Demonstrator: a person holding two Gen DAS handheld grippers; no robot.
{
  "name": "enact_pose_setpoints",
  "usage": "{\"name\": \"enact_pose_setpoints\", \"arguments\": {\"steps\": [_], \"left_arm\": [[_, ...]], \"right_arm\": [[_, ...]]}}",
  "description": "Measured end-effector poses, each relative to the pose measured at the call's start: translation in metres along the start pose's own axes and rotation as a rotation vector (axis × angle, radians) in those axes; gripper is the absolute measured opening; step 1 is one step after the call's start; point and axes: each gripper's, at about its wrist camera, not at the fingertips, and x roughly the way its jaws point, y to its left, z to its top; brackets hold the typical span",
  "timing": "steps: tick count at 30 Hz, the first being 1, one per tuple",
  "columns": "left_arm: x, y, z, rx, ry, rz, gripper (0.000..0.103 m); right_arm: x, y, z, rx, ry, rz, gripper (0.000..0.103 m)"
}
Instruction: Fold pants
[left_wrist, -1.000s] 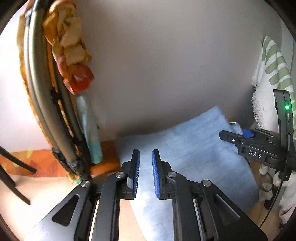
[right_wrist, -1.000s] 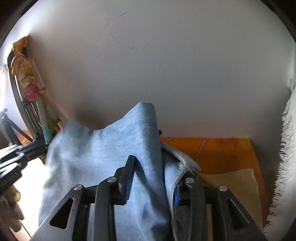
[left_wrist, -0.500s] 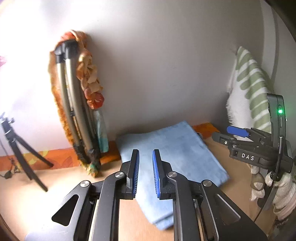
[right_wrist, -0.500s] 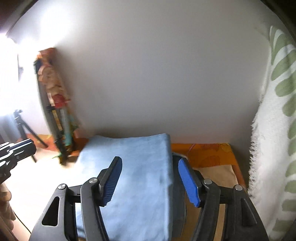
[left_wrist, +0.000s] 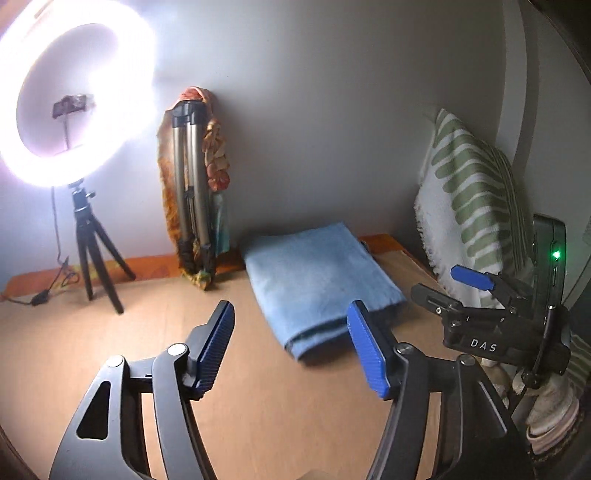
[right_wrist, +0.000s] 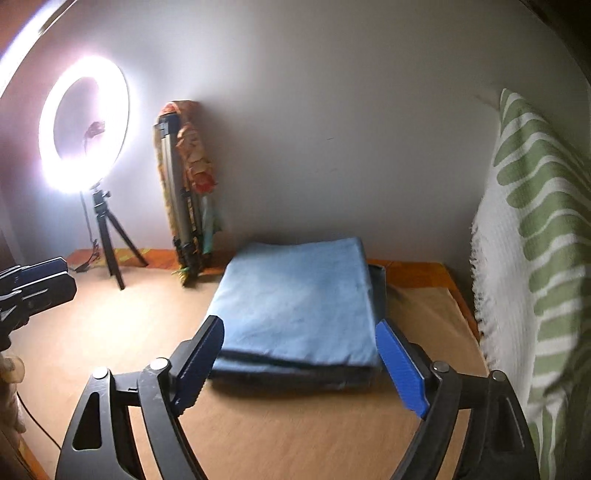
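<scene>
Brown and bare along its near half, the counter (right_wrist: 295, 435) ran under both of your tongs toward a grey wall.

Nearest the lens, your right tongs (right_wrist: 301, 363) stood spread wide, having just been opening, with nothing pinched; the blue pads (right_wrist: 402, 373) sat either side of the near edge of the pants (right_wrist: 299, 295), which lay just beyond them. Your left tongs (left_wrist: 291, 343) were spread too, freshly opened, holding nothing, their pads over bare counter with the near corner of the pants (left_wrist: 317, 280) just past the right pad. From that side your right tongs (left_wrist: 476, 295) showed at the right edge, short of the cloth.

Farther on, the pants lay flat as a folded light-blue rectangle, several layers showing at the near edge, reaching back almost to the wall. You had a green-and-white striped throw (right_wrist: 535, 258) hanging beside them on the right. An orange cloth (right_wrist: 417, 275) peeked out behind the pants along the wall.

Farthest back, to the left, a folded tripod (left_wrist: 190, 199) wrapped in a patterned scarf leaned on the wall, and a lit ring light (left_wrist: 74, 92) on a small black stand glared in the corner.
</scene>
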Motion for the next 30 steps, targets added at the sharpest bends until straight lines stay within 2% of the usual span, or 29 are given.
{"name": "enact_pose_setpoints", "arguments": {"steps": [5,8,13,15,24,30], "left_arm": [[-0.023,-0.005,-0.019,0.013,0.011,0.019,0.071],[-0.031,-0.007,-0.029,0.012,0.014,0.032,0.071],[-0.041,-0.01,-0.04,0.017,0.008,0.055,0.073],[-0.046,-0.011,-0.044,0.012,0.001,0.053,0.081],[-0.055,-0.017,-0.045,0.019,-0.008,0.062,0.082],[-0.061,-0.018,-0.051,0.034,-0.01,0.081,0.082]], "right_arm": [[-0.029,0.016,-0.017,0.007,-0.03,-0.03,0.101],[-0.038,0.025,-0.024,-0.017,-0.026,-0.042,0.103],[-0.05,0.027,-0.037,0.016,-0.022,-0.035,0.103],[-0.052,0.027,-0.04,0.023,-0.02,-0.042,0.103],[-0.058,0.028,-0.046,0.043,-0.041,-0.058,0.103],[-0.054,0.039,-0.05,0.001,-0.032,-0.062,0.103]]}}
